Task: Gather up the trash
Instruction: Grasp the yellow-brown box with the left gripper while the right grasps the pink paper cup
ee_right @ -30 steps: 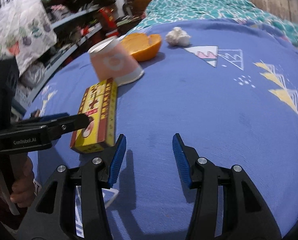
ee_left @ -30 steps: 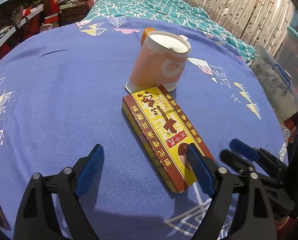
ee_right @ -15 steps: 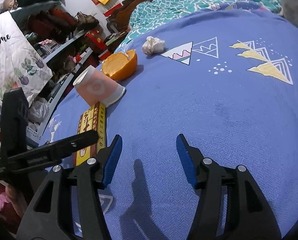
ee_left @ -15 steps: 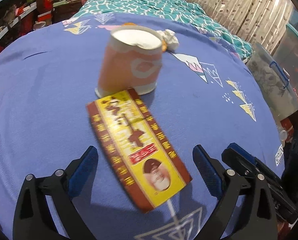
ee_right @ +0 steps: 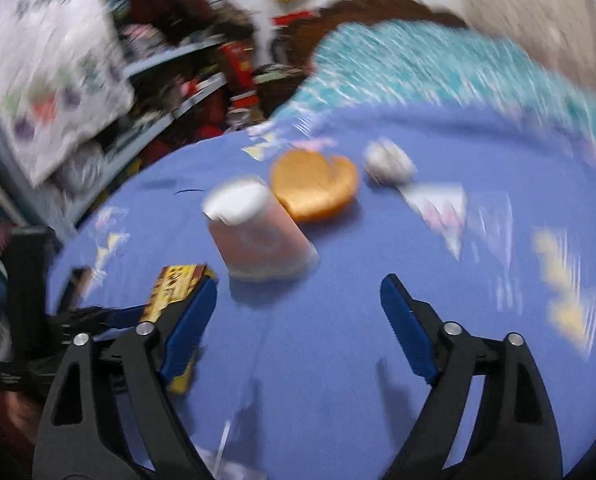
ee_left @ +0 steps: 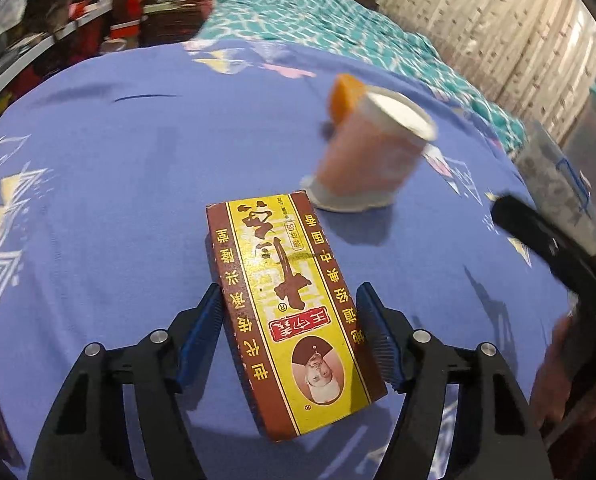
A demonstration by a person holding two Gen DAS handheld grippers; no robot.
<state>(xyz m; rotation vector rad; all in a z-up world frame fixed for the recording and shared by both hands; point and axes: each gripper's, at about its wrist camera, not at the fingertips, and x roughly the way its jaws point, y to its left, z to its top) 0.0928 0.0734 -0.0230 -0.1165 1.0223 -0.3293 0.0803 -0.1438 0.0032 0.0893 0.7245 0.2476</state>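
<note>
A brown and yellow carton (ee_left: 290, 312) lies on the blue patterned cloth (ee_left: 118, 200). My left gripper (ee_left: 290, 292) straddles it, jaws closing, blue pads close beside its long sides with a thin gap on the right. Just beyond the carton stands an upside-down pink paper cup (ee_left: 374, 164), with an orange peel (ee_left: 344, 96) behind it. In the blurred right wrist view my right gripper (ee_right: 298, 280) hovers with jaws opening wide and nothing between them. The cup (ee_right: 258, 232), the peel (ee_right: 314, 184) and a crumpled white tissue (ee_right: 388, 162) lie ahead of it, the carton (ee_right: 176, 292) at its left.
A teal bedspread (ee_left: 338, 28) lies past the cloth. Cluttered shelves (ee_right: 186, 80) line the left. A clear plastic bin (ee_left: 558, 192) and a curtain (ee_left: 498, 32) are on the right. The right gripper's black body (ee_left: 538, 236) reaches in from the right.
The left gripper's jaws spread, then came around the carton and narrowed onto its sides. The right gripper lifted, swung toward the cup and opened much wider.
</note>
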